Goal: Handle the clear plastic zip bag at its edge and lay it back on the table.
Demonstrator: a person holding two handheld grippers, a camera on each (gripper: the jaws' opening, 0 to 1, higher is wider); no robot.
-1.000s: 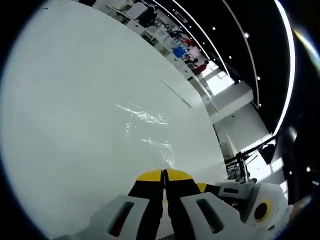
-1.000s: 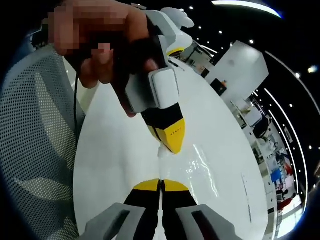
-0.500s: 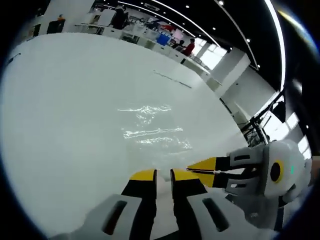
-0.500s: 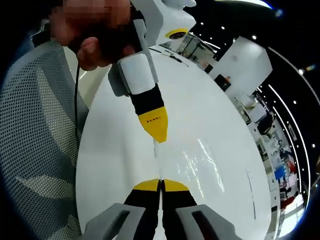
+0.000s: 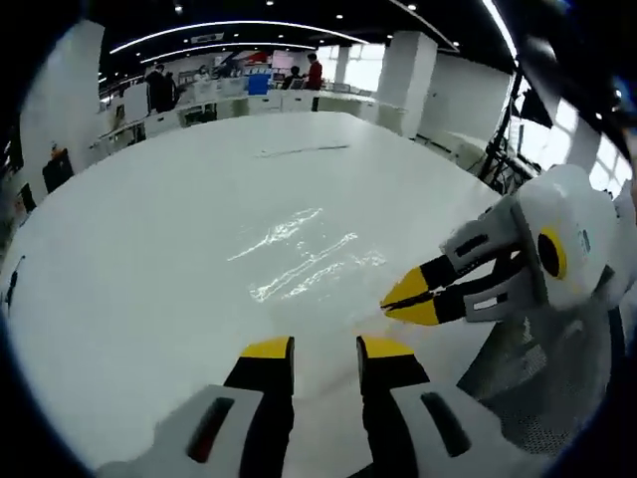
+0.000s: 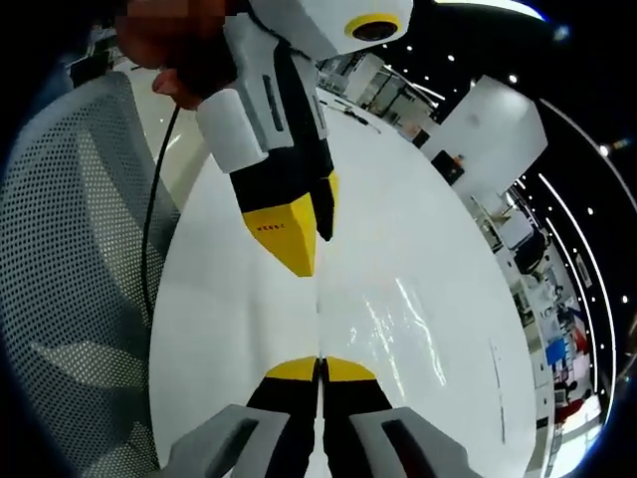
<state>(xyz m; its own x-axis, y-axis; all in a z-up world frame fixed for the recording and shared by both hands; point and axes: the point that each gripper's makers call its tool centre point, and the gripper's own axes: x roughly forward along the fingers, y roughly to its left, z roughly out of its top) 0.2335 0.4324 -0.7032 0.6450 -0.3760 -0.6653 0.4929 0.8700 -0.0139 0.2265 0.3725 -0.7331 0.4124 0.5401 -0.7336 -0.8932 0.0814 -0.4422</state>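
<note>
The clear zip bag (image 5: 299,254) lies flat on the white table (image 5: 139,249), showing mostly as glints. My left gripper (image 5: 326,349) is open just short of the bag's near edge, with nothing between its yellow tips. From the right, my right gripper (image 5: 400,302) reaches in, shut on the bag's edge. In the right gripper view that gripper (image 6: 319,366) is shut on a thin edge of the bag (image 6: 398,319), which stretches away over the table (image 6: 239,329). The left gripper (image 6: 302,237) hangs above it, jaws apart, held by a hand (image 6: 184,45).
A grey mesh chair (image 6: 70,299) stands close to the table's edge, also seen as mesh (image 5: 542,383) under the right gripper. A dark cable (image 6: 151,239) hangs from the left gripper. A thin dark strip (image 5: 304,150) lies far across the table. People (image 5: 314,72) stand at distant desks.
My left gripper has opened and let go of the bag's edge, then drawn back from it. The right gripper has stayed shut on the edge.
</note>
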